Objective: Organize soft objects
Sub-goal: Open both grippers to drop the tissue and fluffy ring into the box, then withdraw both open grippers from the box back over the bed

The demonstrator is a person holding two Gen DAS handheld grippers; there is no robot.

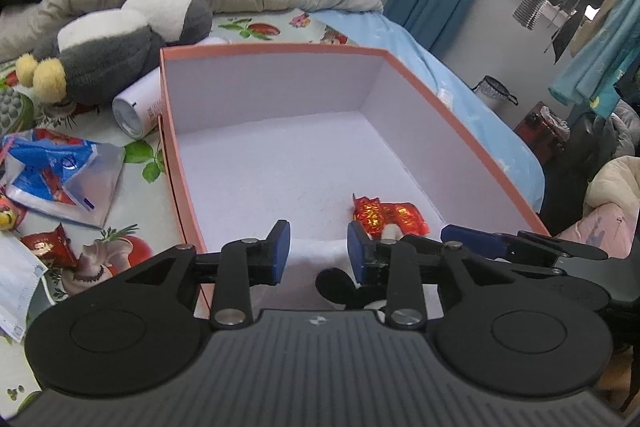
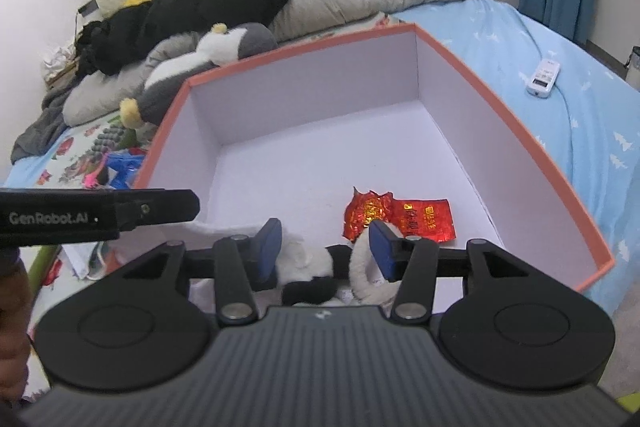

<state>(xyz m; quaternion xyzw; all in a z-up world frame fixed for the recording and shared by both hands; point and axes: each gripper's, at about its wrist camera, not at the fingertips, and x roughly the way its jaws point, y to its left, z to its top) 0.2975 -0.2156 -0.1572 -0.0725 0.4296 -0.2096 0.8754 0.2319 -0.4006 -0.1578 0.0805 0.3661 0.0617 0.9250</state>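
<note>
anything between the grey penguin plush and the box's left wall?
Yes: a white cylindrical bottle lies on its side between the penguin plush and the orange box, by that wall. Left wrist view shows it.

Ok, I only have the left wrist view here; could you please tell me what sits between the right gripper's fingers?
Observer: A black and white plush toy lies between the pads of the right gripper, at the near end of the orange box.
Operator: Thank you. Is it clamped?
Observer: It seems not; the jaws stand wide, and a white loop of the toy curls beside one pad.
Operator: And the small white thing beyond the box?
Observer: That is a white remote control, lying on the blue sheet.
</note>
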